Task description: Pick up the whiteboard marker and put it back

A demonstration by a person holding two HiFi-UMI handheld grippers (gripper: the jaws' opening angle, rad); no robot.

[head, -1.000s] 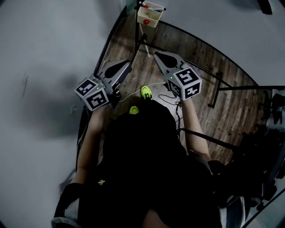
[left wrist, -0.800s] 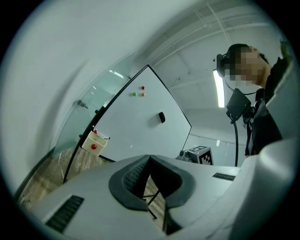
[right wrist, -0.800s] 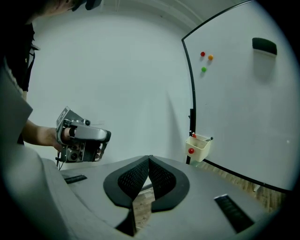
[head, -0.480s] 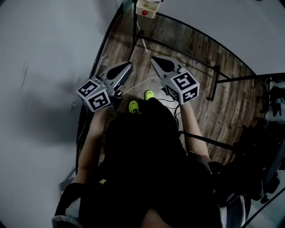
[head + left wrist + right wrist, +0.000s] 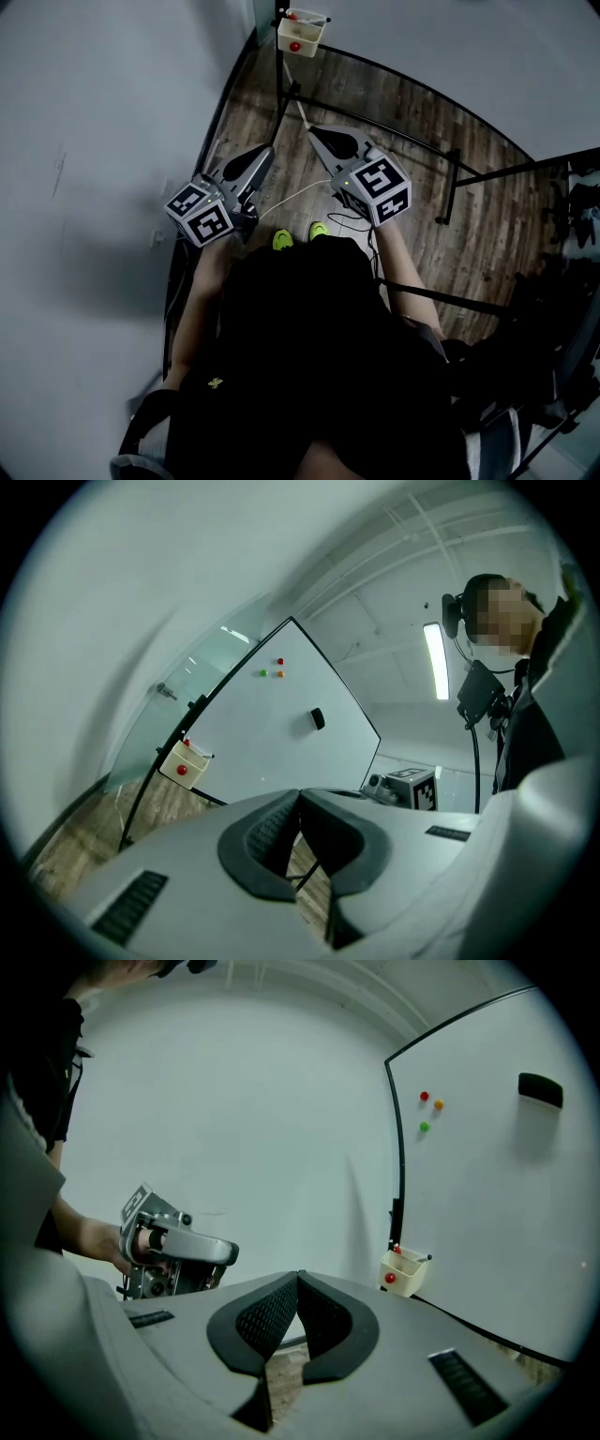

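A cream holder box (image 5: 300, 33) hangs at the lower corner of the whiteboard (image 5: 450, 56), far ahead of both grippers. It holds a red round thing, and a thin marker (image 5: 312, 19) lies across its top. My left gripper (image 5: 265, 152) and right gripper (image 5: 314, 134) are held side by side above the wooden floor, both pointing toward the box. Each has its jaws shut with nothing between them. The box (image 5: 185, 761) also shows in the left gripper view, and again as the box (image 5: 401, 1271) in the right gripper view.
The whiteboard (image 5: 497, 1204) carries a black eraser (image 5: 540, 1089) and three small magnets (image 5: 429, 1102). Its black stand legs (image 5: 457, 178) spread over the wood floor (image 5: 412, 122). A grey wall (image 5: 94, 141) runs along the left. The person's green shoes (image 5: 300, 234) are below the grippers.
The person has stepped, and the green shoes have changed places. Both grippers have moved along with the person over the floor. Their jaws stay shut.
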